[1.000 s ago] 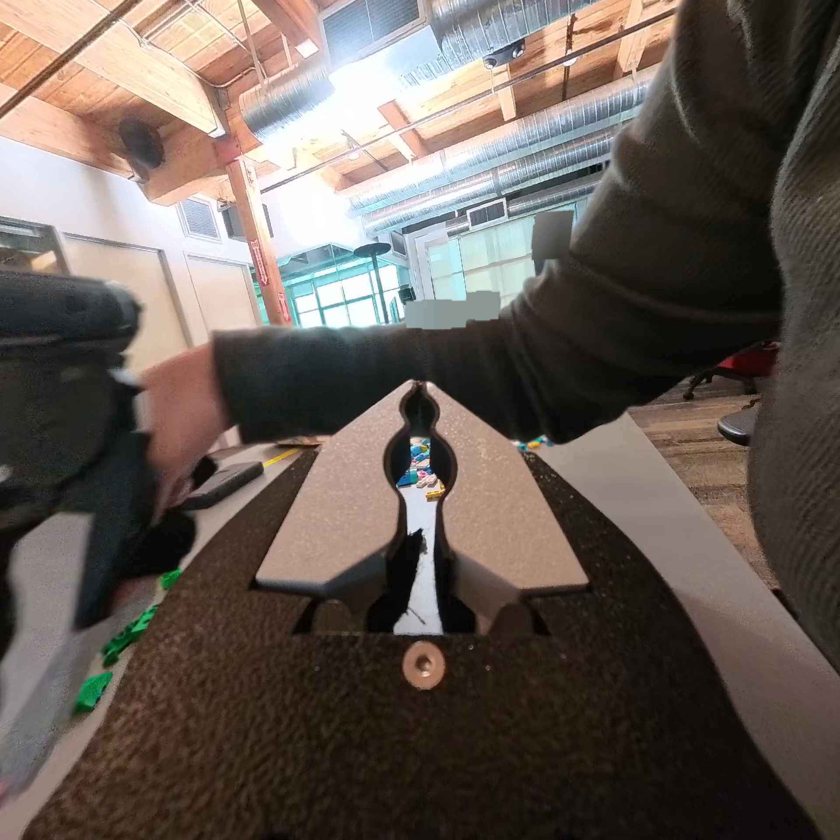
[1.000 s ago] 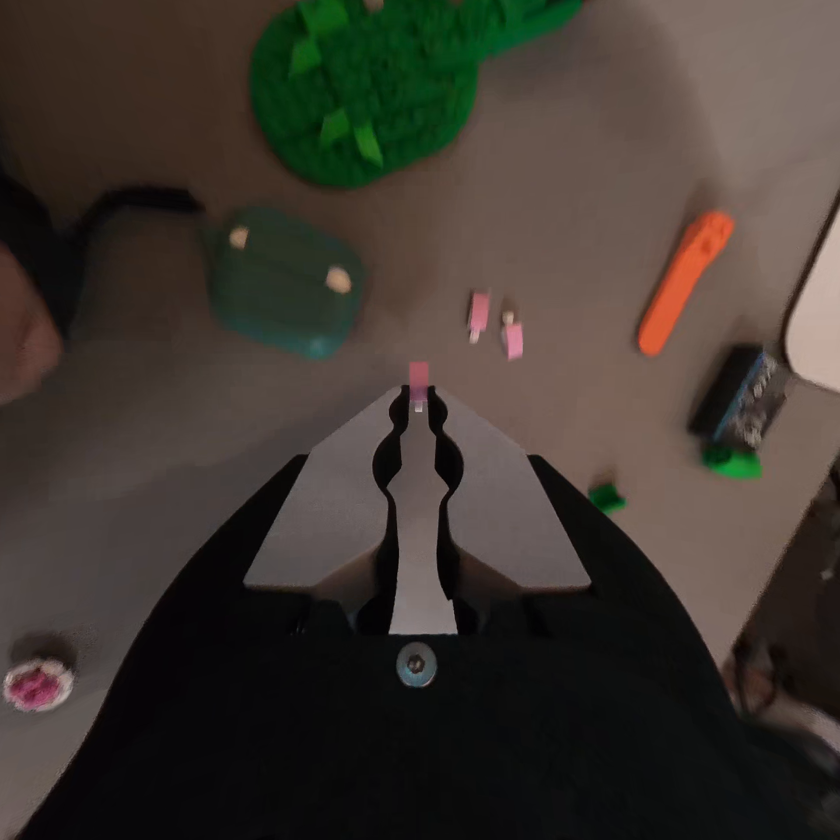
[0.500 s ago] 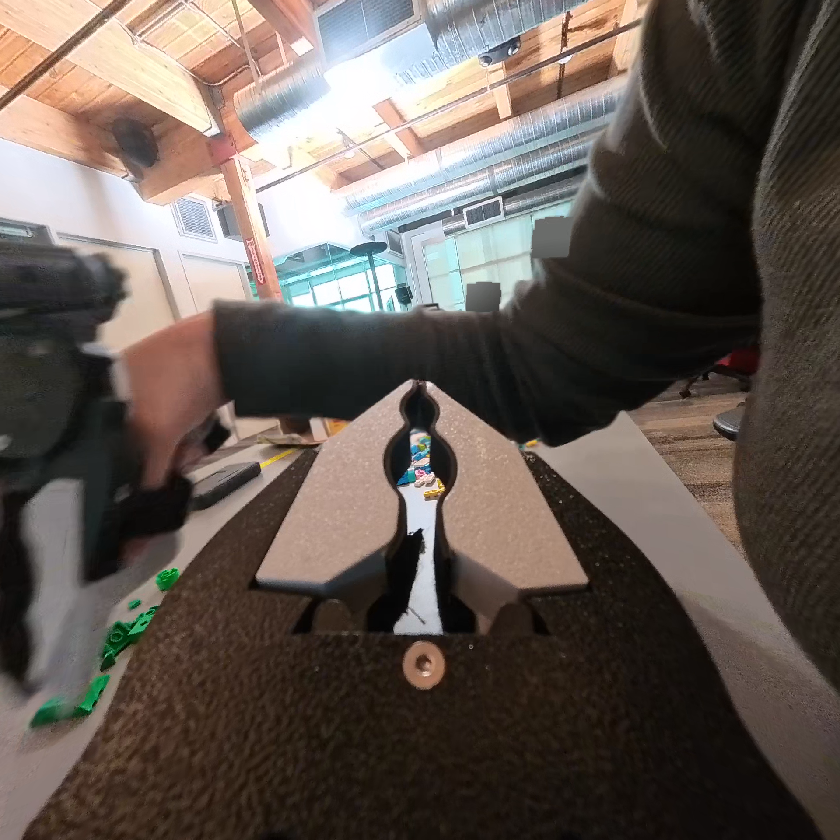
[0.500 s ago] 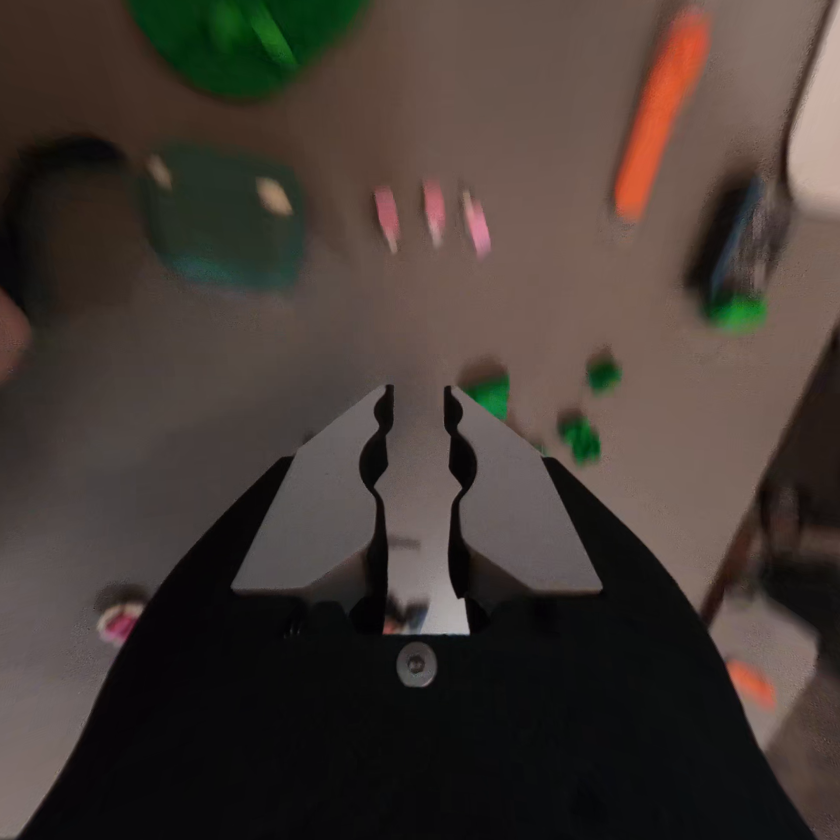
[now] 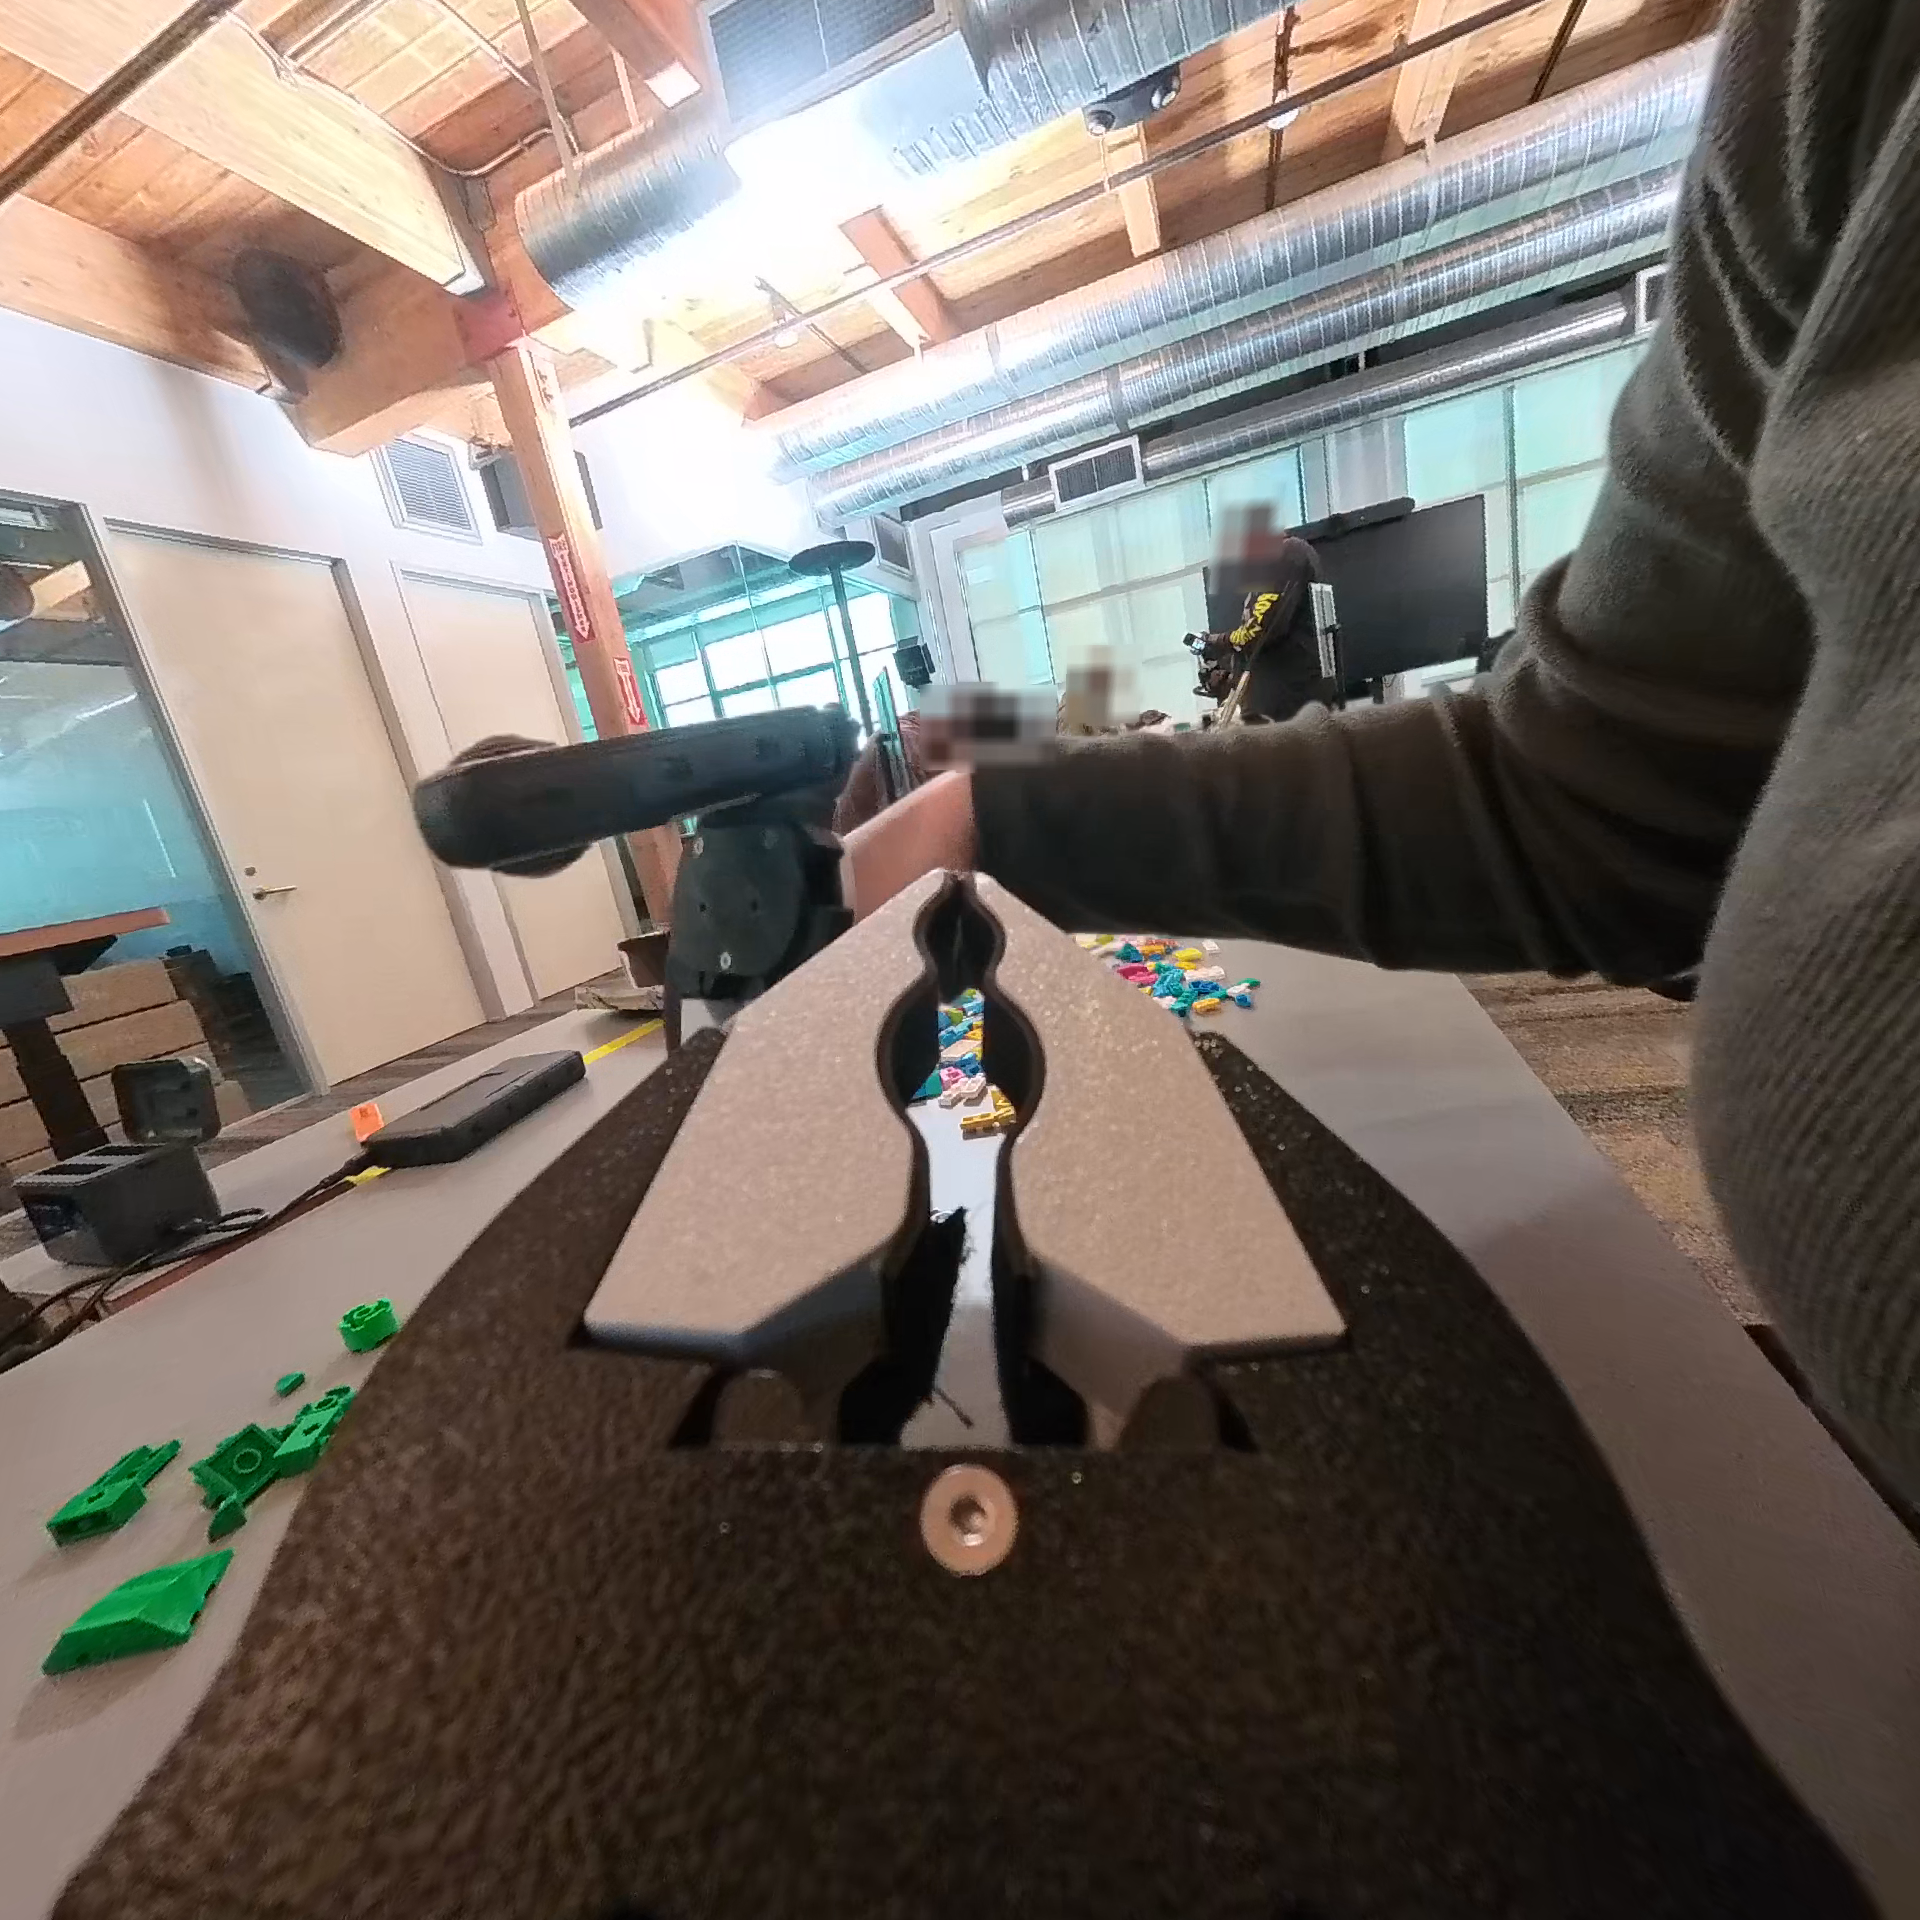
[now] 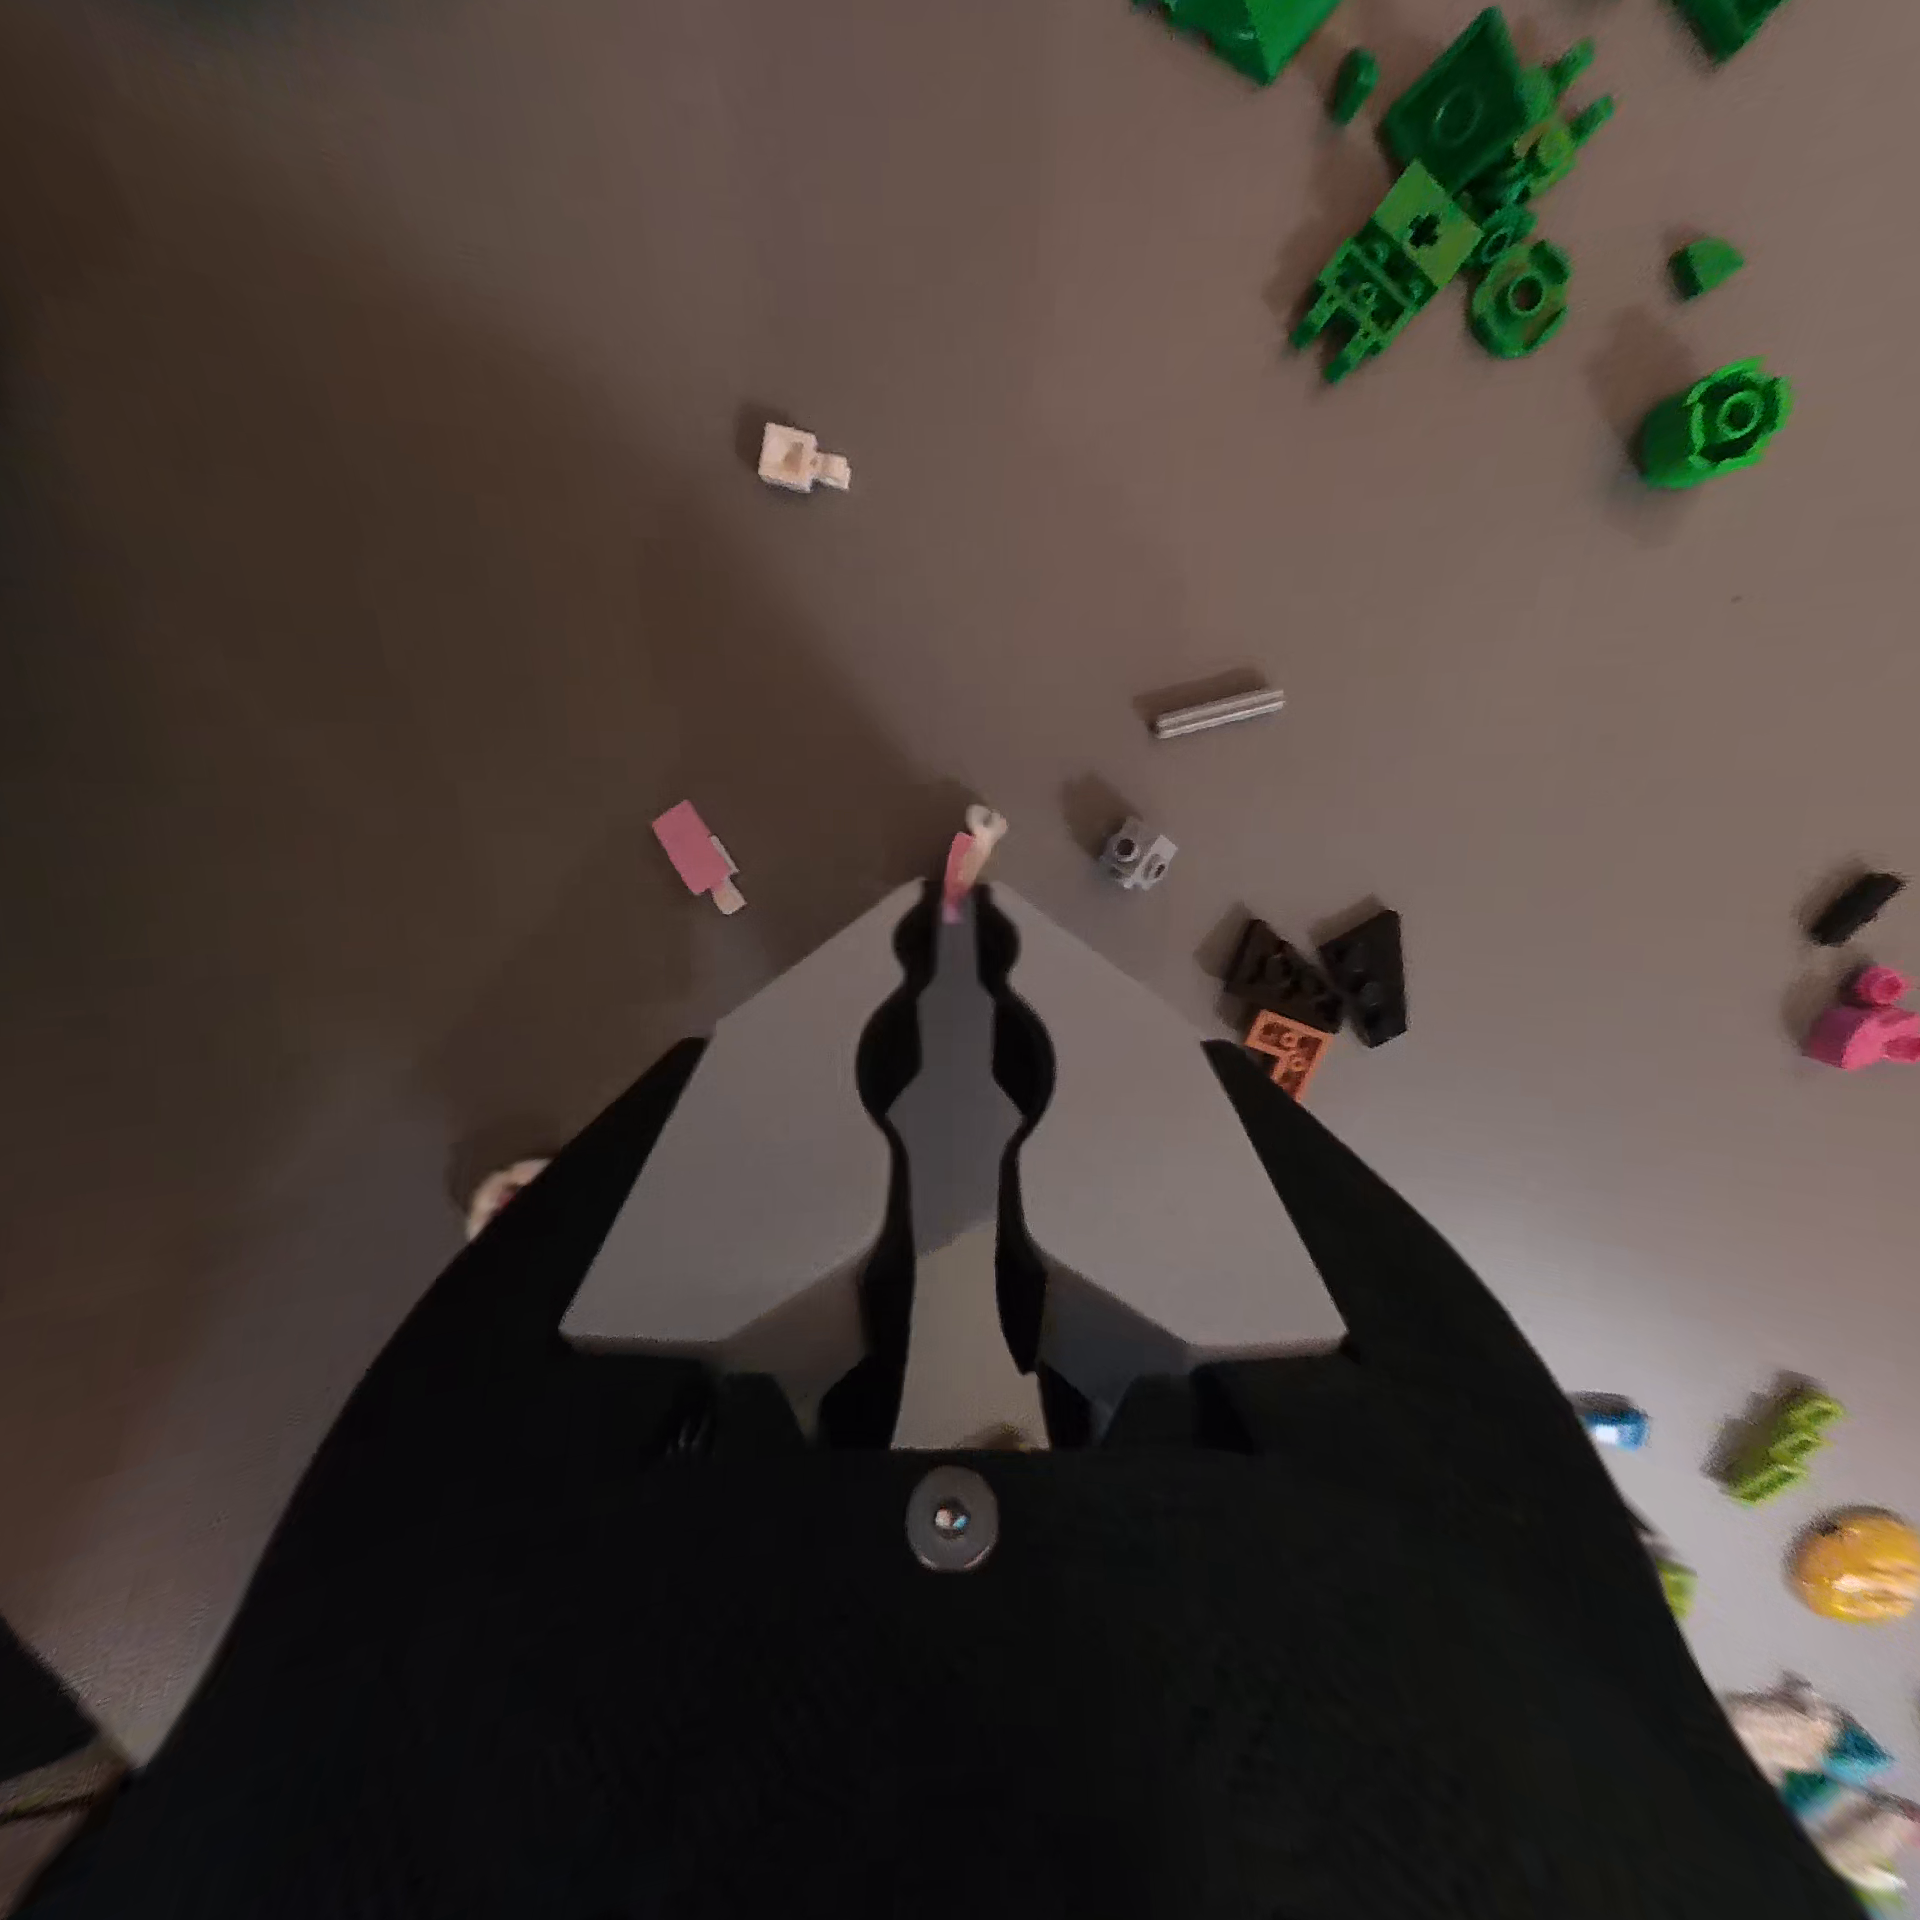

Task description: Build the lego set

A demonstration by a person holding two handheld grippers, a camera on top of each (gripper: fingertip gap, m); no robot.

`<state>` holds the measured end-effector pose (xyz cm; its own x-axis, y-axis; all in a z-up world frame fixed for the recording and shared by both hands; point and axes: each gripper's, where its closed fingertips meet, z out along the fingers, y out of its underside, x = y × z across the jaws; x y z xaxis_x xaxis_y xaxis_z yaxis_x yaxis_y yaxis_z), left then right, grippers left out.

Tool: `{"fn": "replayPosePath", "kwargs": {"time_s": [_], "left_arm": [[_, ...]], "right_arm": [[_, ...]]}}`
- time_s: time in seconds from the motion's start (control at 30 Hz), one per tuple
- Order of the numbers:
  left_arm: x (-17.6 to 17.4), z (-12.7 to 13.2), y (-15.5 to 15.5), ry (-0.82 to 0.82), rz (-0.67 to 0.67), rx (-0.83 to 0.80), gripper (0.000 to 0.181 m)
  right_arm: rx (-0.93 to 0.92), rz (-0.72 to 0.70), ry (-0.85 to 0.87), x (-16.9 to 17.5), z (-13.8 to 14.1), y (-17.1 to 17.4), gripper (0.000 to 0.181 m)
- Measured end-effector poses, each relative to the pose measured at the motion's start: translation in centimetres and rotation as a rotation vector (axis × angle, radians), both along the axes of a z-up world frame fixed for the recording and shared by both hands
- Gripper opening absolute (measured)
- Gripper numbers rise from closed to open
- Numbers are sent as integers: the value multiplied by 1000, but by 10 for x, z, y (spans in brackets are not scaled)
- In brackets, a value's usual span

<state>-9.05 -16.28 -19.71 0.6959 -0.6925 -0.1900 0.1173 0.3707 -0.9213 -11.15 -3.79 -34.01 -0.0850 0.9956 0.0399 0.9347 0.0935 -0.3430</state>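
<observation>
A: Grey tabletop [image 6: 416, 520] under a dim light, loose bricks scattered on it. What has changed?

B: Half a second ago the right gripper [image 6: 954, 891] had its fingers apart and empty, with three pink pieces lying in a row. Now the fingers are clamped on one pink piece [image 6: 961, 871] at their very tips, and it hangs above the tabletop.

A: So a pick has been made?

B: It looks so; fitting it would be next. The left gripper [image 5: 954, 891], fingers together and empty, hasn't moved and points across the far tabletop.

A: Count the rest.

B: In the right wrist view: one more pink piece [image 6: 694, 856] lying left of the tips, one cream piece [image 6: 800, 458] farther off, one grey bar [image 6: 1216, 711], one small grey brick [image 6: 1137, 852], two black wedges [image 6: 1320, 977], and a green cluster [image 6: 1455, 197] far right, too tangled to count.
</observation>
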Motion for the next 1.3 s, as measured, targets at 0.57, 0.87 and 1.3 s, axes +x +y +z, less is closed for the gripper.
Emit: {"fn": "replayPosePath", "kwargs": {"time_s": [0.57, 0.87, 1.3], "left_arm": [[1, 0, -3, 14, -6, 11, 0], [4, -1, -5, 25, -15, 17, 0], [6, -2, -5, 29, -29, 10, 0]], "right_arm": [[-474, 377, -57, -187, 6, -58, 3], [-625, 225, -181, -177, 4, -41, 7], [-43, 421, -64, -75, 32, -40, 25]]}}
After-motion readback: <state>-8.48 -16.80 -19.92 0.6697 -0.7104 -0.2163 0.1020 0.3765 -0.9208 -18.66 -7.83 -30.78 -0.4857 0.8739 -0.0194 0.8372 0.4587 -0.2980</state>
